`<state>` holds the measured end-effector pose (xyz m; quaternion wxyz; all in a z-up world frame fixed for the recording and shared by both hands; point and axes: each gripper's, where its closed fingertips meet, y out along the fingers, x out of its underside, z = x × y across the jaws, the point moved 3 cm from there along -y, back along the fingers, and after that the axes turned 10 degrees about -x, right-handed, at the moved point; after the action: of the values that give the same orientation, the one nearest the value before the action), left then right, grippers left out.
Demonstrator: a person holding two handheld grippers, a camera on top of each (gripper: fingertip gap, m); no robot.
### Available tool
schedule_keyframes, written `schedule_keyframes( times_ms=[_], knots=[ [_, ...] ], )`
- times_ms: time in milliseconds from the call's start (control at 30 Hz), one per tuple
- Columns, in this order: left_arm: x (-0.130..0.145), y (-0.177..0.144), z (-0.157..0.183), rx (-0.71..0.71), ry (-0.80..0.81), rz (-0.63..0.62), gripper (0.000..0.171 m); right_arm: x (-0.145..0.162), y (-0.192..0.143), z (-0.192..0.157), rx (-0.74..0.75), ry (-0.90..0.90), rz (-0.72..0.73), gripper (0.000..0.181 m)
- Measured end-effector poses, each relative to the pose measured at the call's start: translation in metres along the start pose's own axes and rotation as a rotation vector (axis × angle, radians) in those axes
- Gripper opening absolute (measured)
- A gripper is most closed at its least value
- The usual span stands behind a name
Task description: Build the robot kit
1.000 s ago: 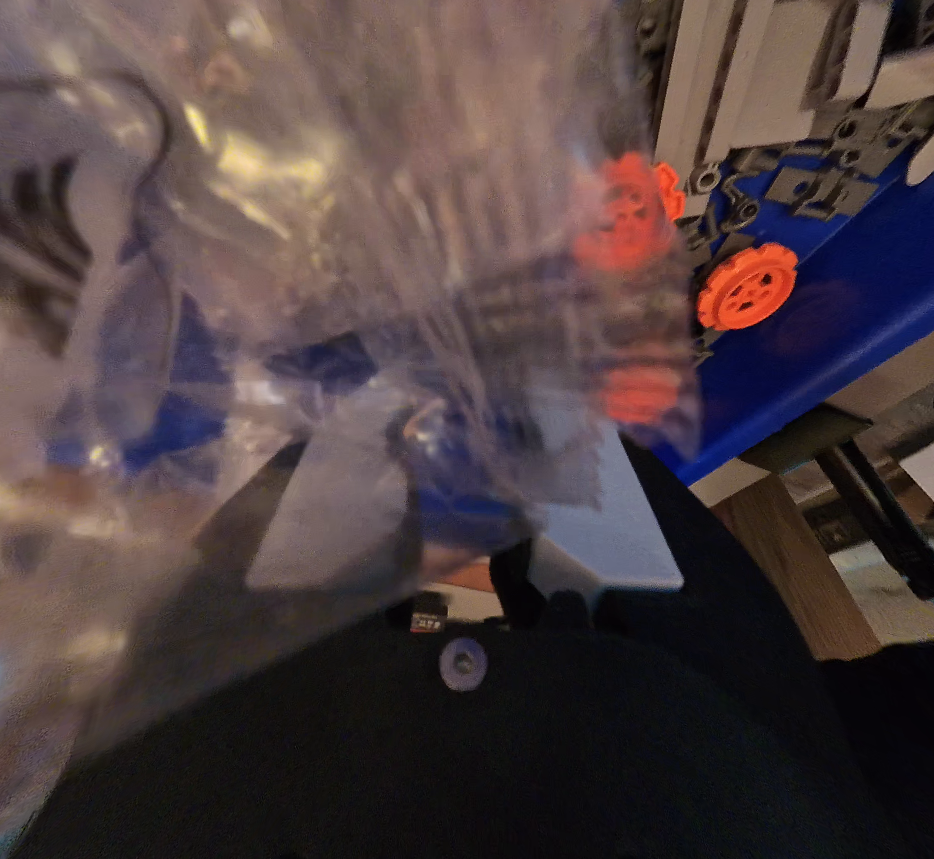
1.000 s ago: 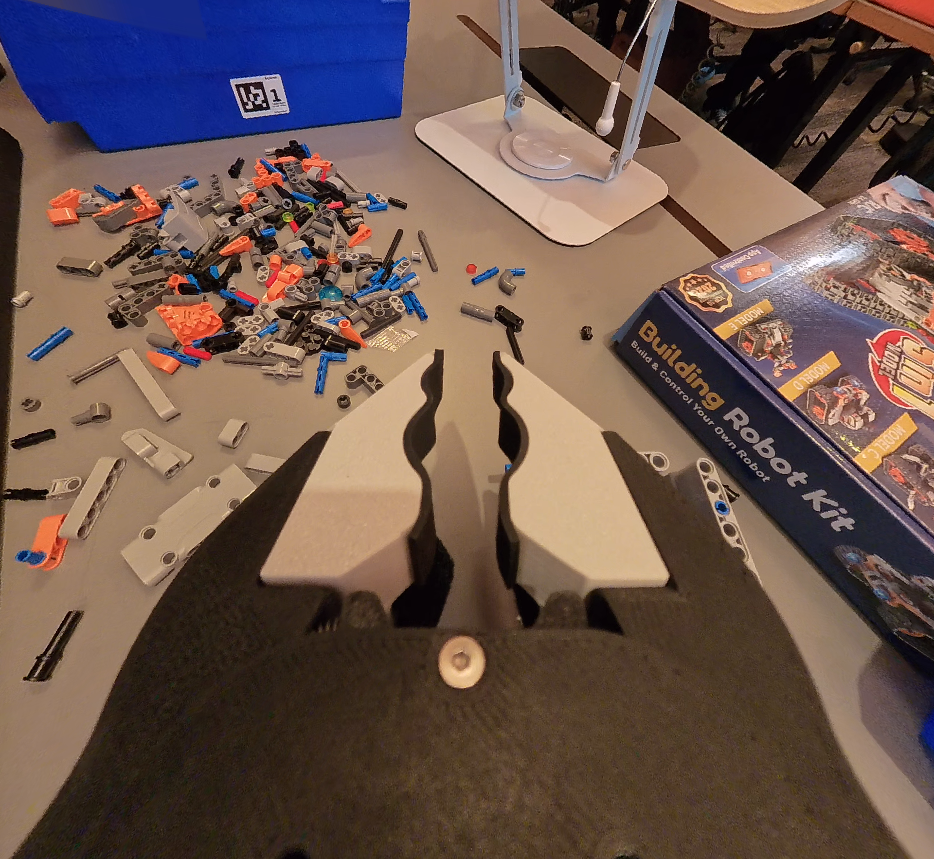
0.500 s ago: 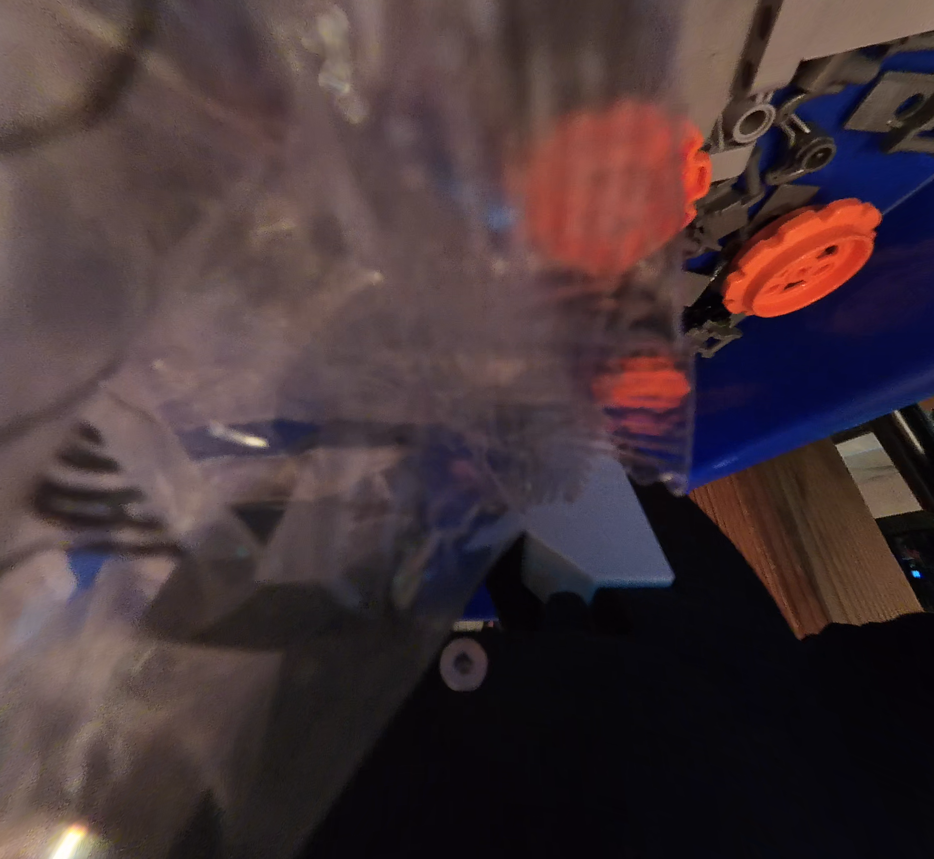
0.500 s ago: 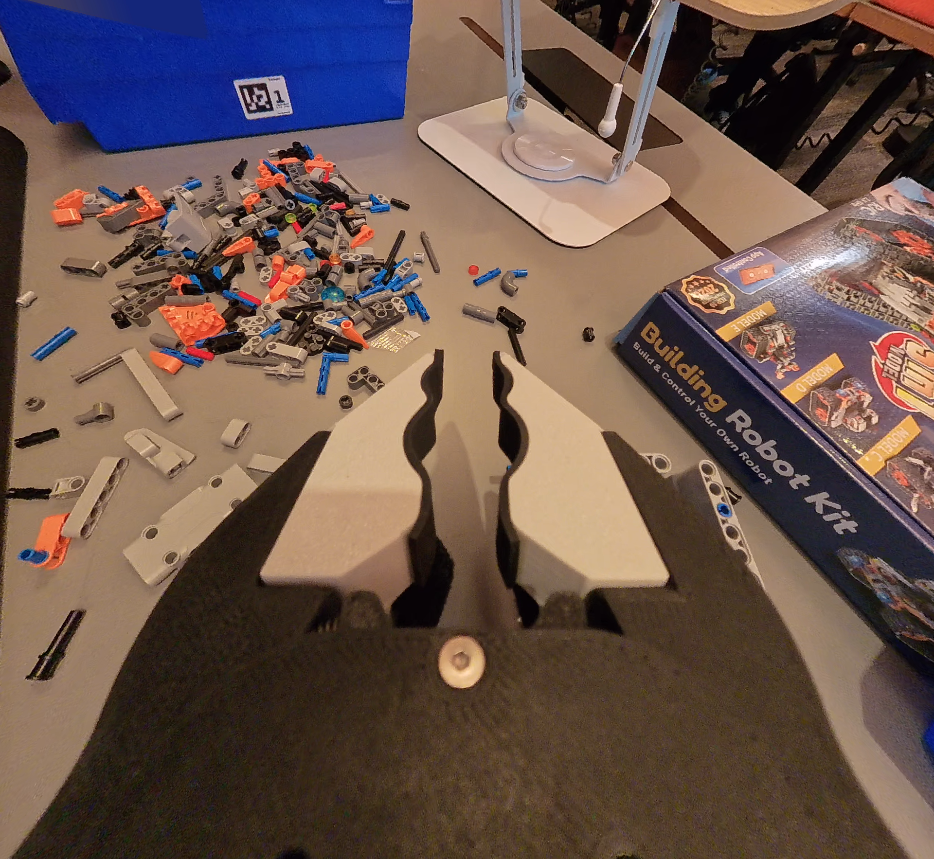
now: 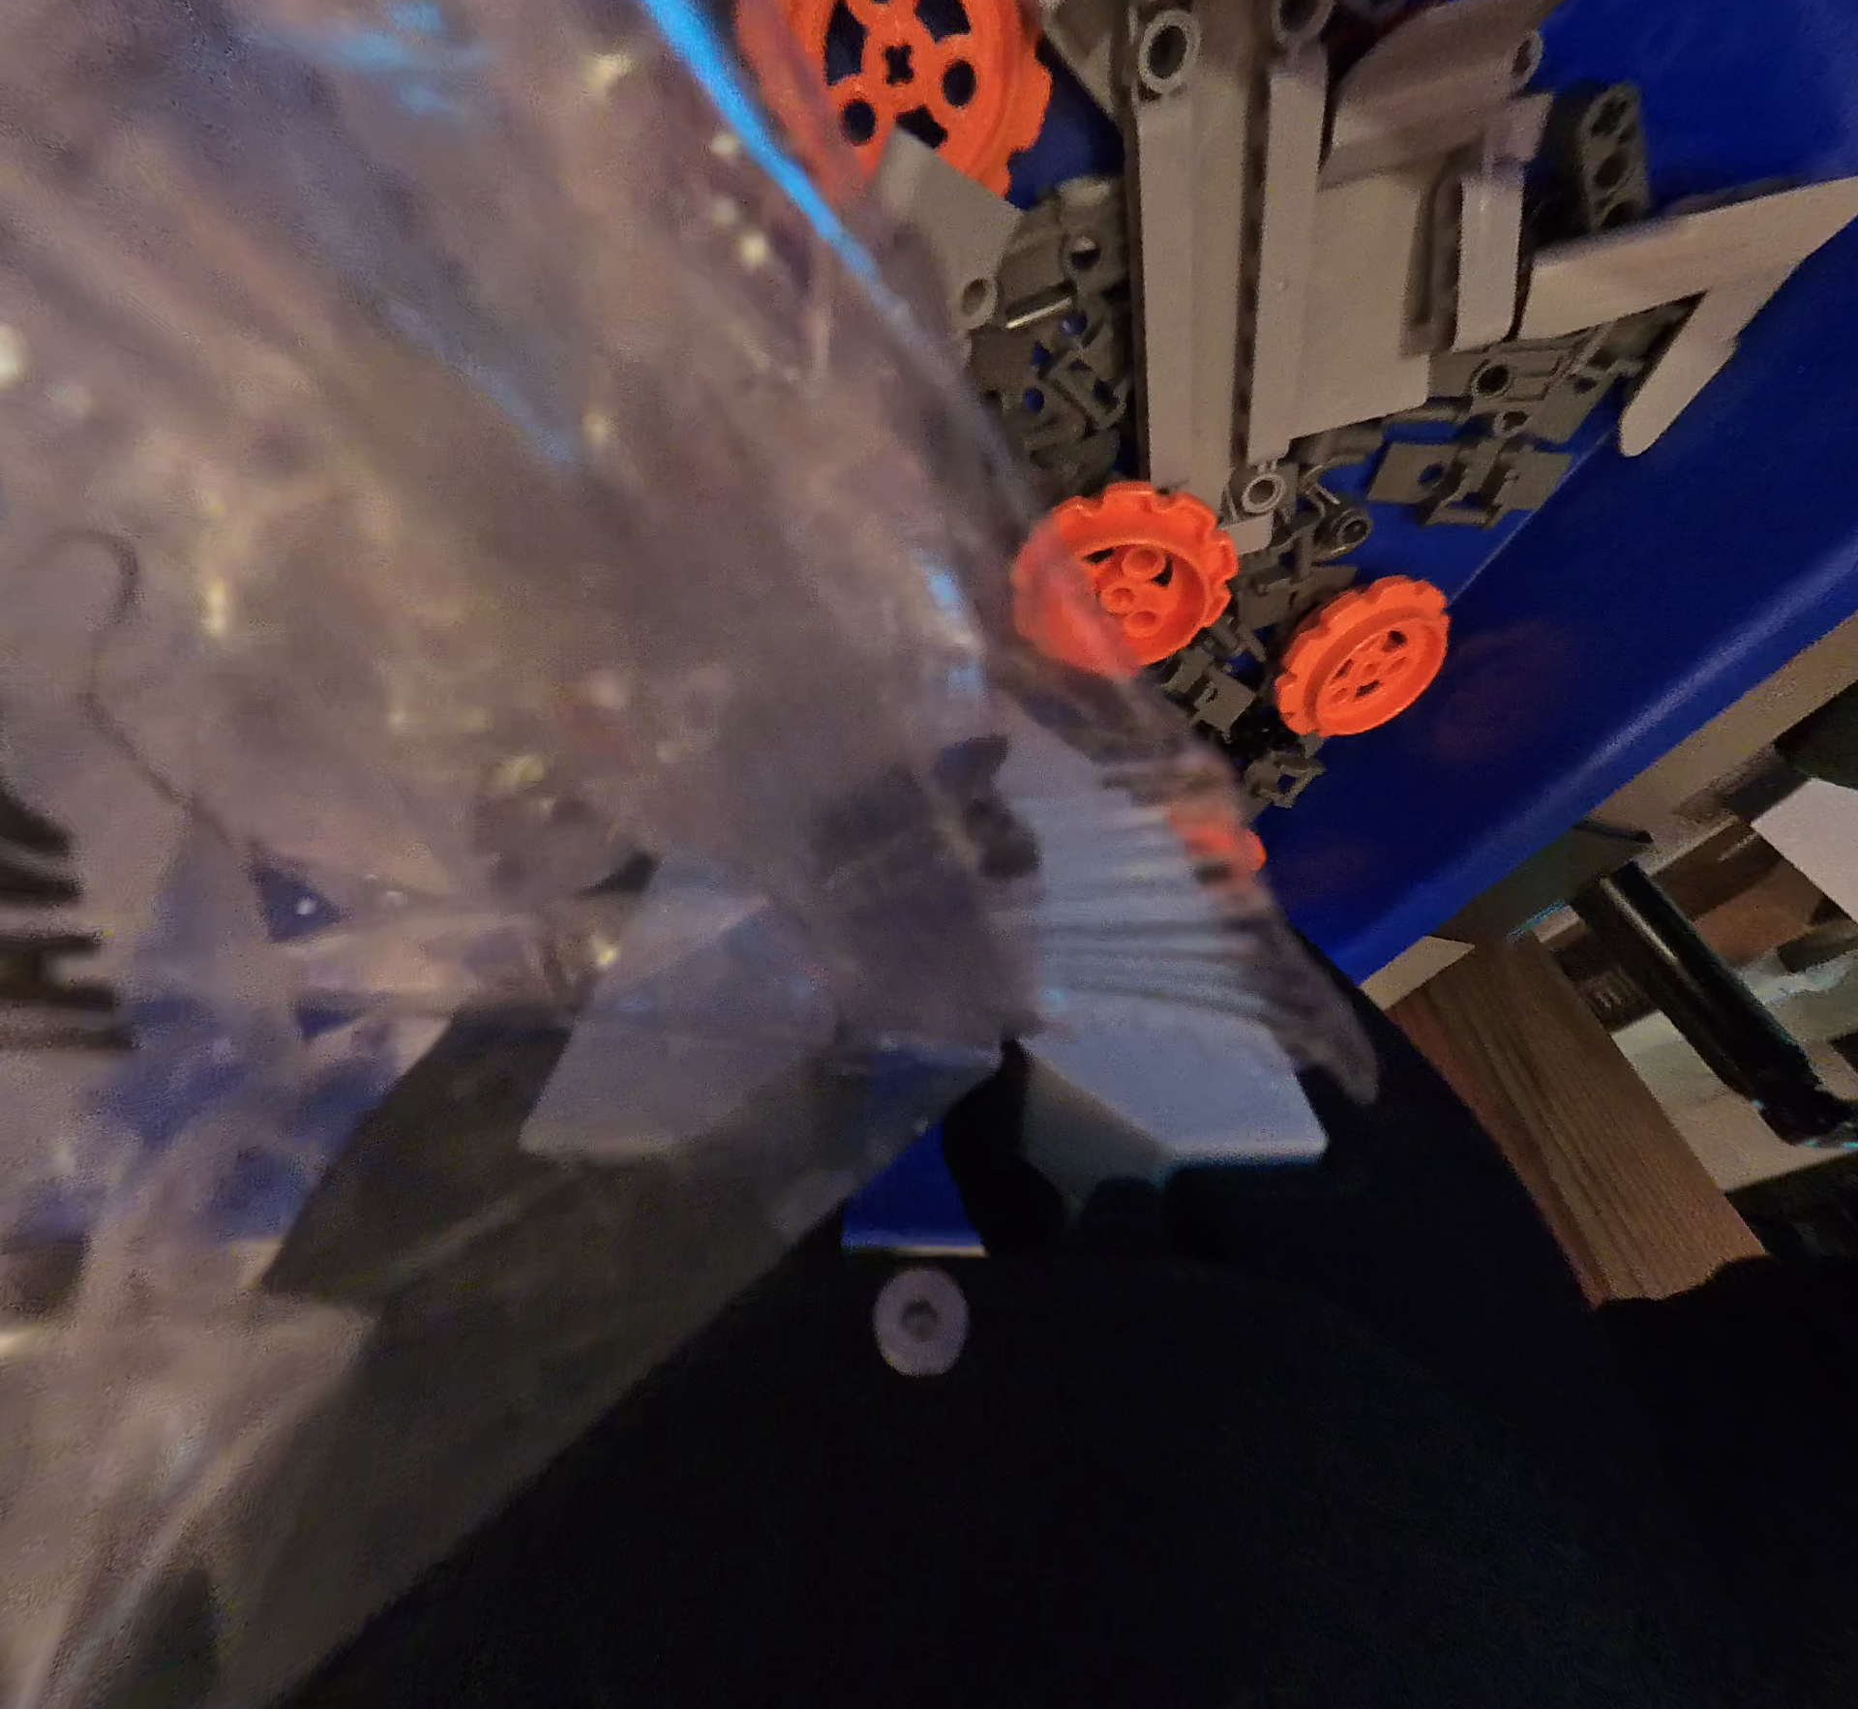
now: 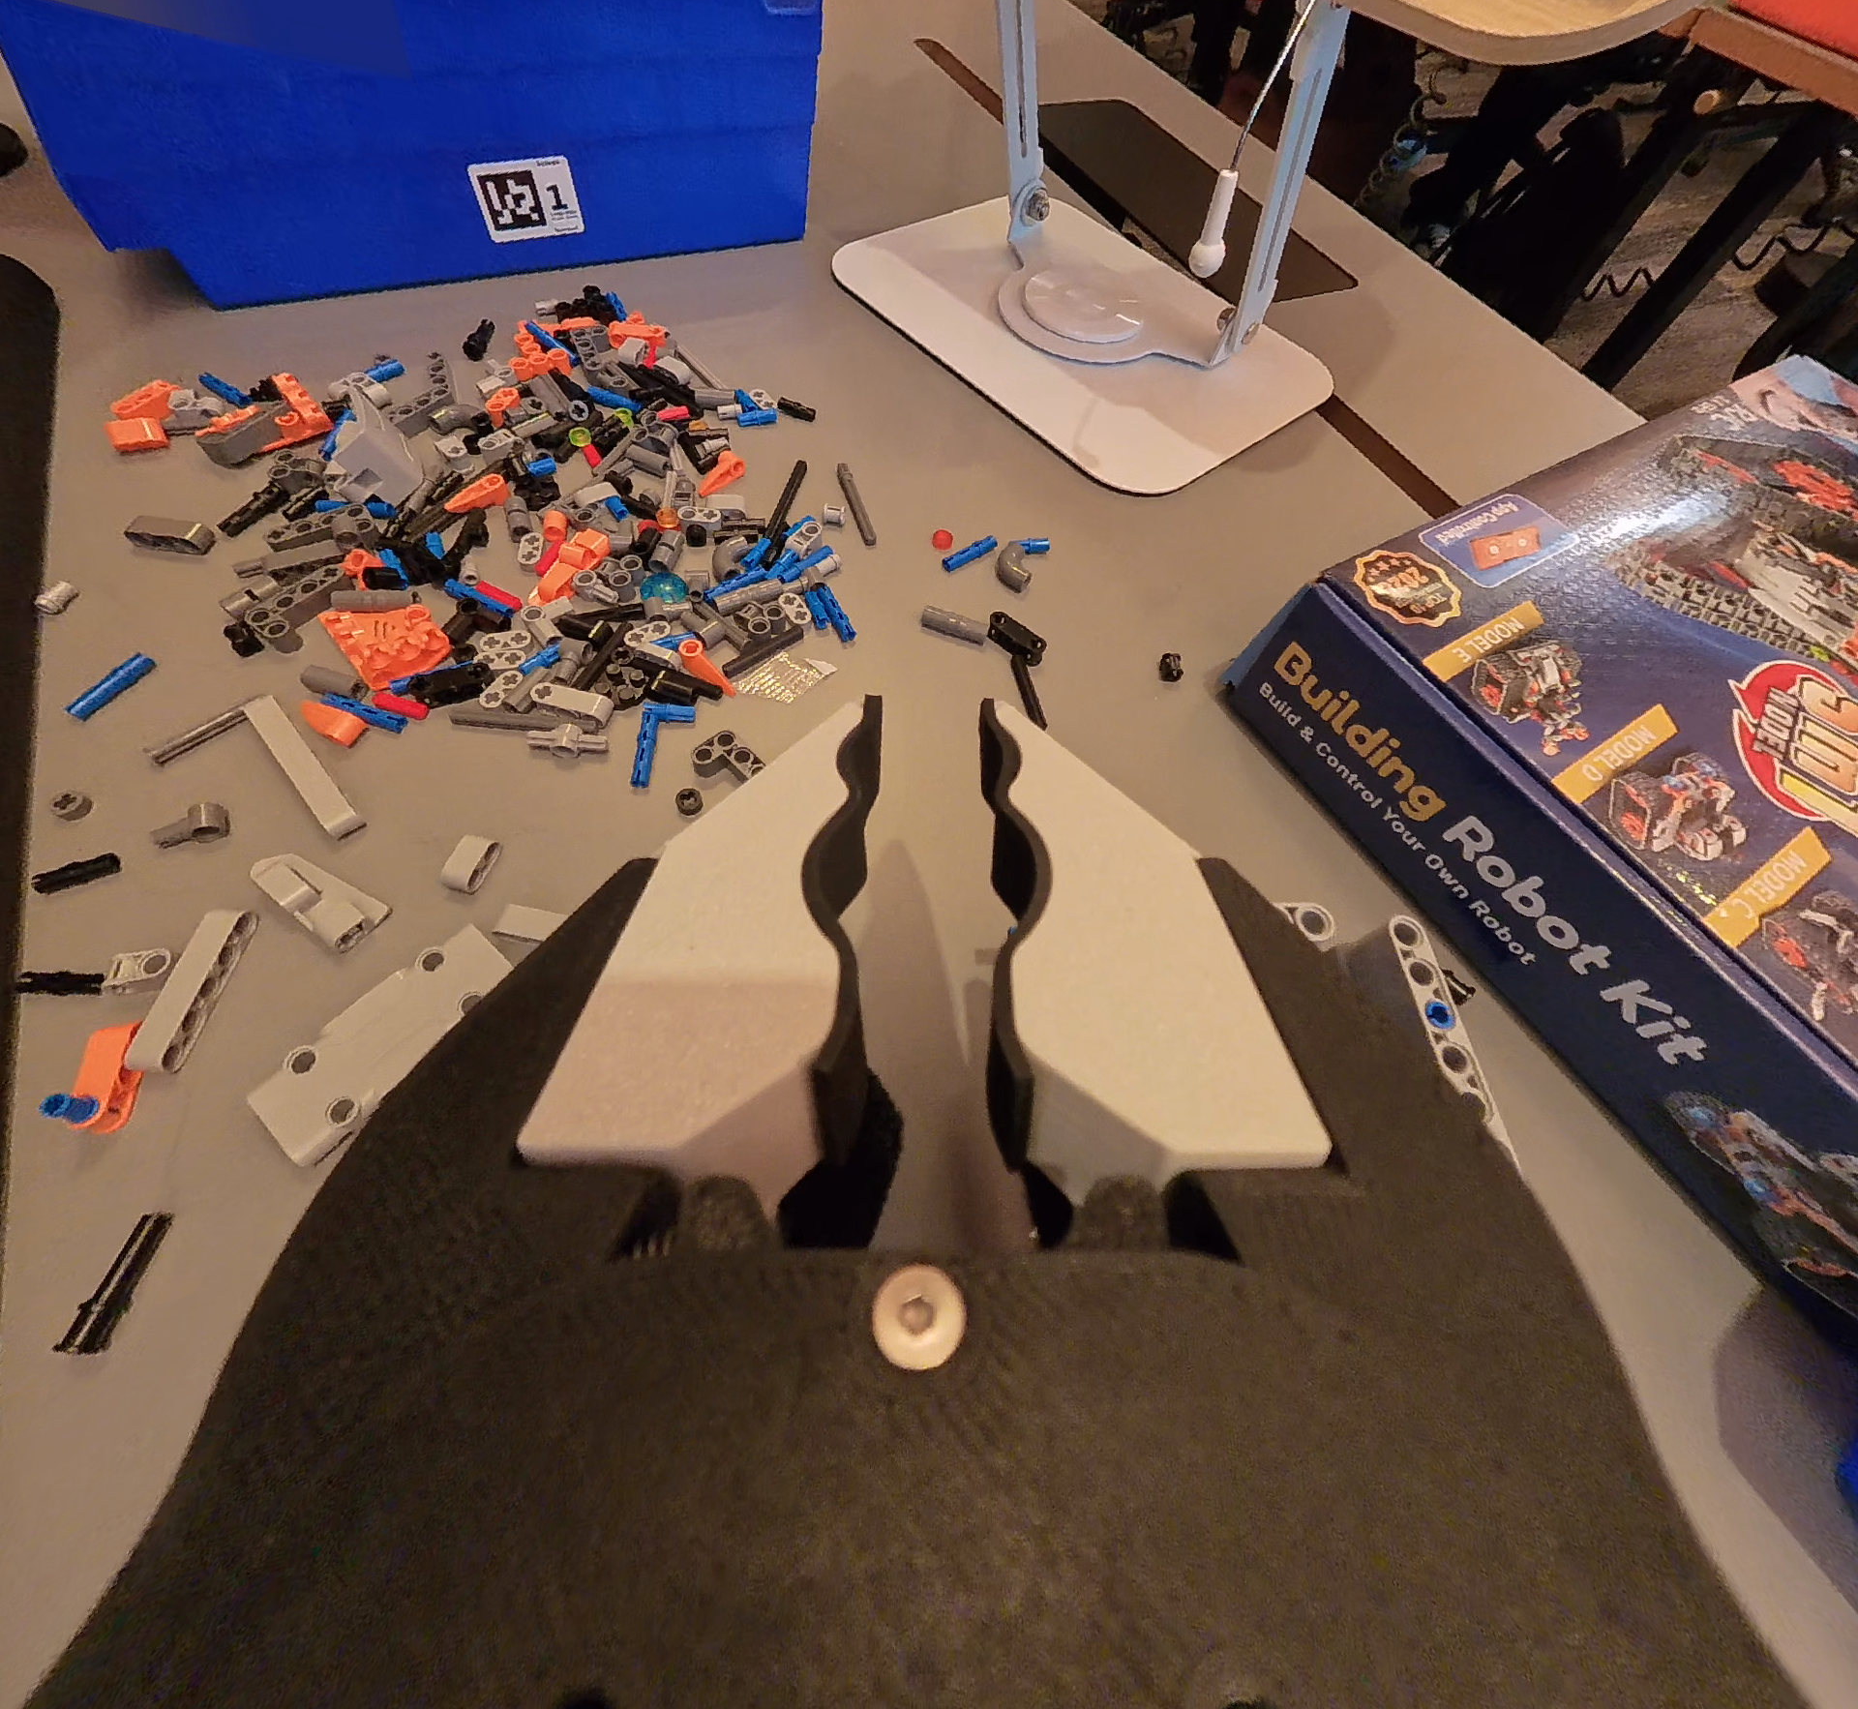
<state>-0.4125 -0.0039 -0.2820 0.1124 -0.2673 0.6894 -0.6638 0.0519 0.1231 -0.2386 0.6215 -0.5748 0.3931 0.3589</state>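
My left gripper is shut on a clear plastic bag that drapes over its fingers and hides most of them. It hangs inside a blue bin, close to orange toothed wheels and grey beams lying in it. My right gripper is empty, its jaws a narrow gap apart, just above the grey table. A pile of small orange, blue, black and grey building pieces lies just ahead and to its left. The blue bin with clear bags in it stands beyond the pile.
A blue building-kit box lies at the right. A white lamp base stands at the back centre. Larger grey beams lie loose left of the right gripper. A black mat runs along the left edge.
The left view has swung inside the bin: the bag now sits further left and more wheels and grey beams show. The right gripper has barely moved.
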Motion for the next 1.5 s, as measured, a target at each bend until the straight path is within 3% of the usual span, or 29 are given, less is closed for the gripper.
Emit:
schedule_keyframes(
  times_ms=[33,333,533,700,767,900,1000,1067,1233,1500],
  knots=[
    [0.001,-0.003,-0.003,-0.011,-0.004,0.000,0.015,0.000,0.000,0.000,0.000,0.001,0.000,0.017],
    [0.015,-0.021,-0.017,-0.063,-0.067,0.019,0.024,0.000,0.000,0.000,0.001,-0.001,0.000,0.017],
    [0.013,-0.039,0.018,0.039,-0.009,0.107,0.025,0.001,0.000,0.001,0.004,0.000,-0.004,0.017],
    [-0.020,-0.056,0.046,0.086,0.052,0.336,0.022,0.002,0.002,0.002,0.012,0.003,-0.011,0.017],
    [-0.040,-0.056,0.049,0.073,0.050,0.436,0.028,0.003,0.002,0.002,0.014,0.004,-0.014,0.017],
    [-0.066,-0.040,0.047,0.023,0.032,0.492,0.040,0.004,0.002,0.003,0.019,0.006,-0.019,0.017],
    [-0.072,-0.022,0.037,-0.084,0.007,0.423,0.048,0.004,0.002,0.004,0.021,0.008,-0.018,0.017],
    [-0.072,-0.012,0.041,-0.081,0.018,0.378,0.049,0.004,0.002,0.004,0.020,0.008,-0.018,0.017],
    [-0.066,0.000,0.042,-0.079,0.023,0.340,0.029,0.004,0.002,0.004,0.019,0.006,-0.019,0.017],
    [-0.036,0.004,0.035,-0.110,0.019,0.232,0.026,0.004,0.002,0.003,0.016,0.003,-0.017,0.017]
  ],
)
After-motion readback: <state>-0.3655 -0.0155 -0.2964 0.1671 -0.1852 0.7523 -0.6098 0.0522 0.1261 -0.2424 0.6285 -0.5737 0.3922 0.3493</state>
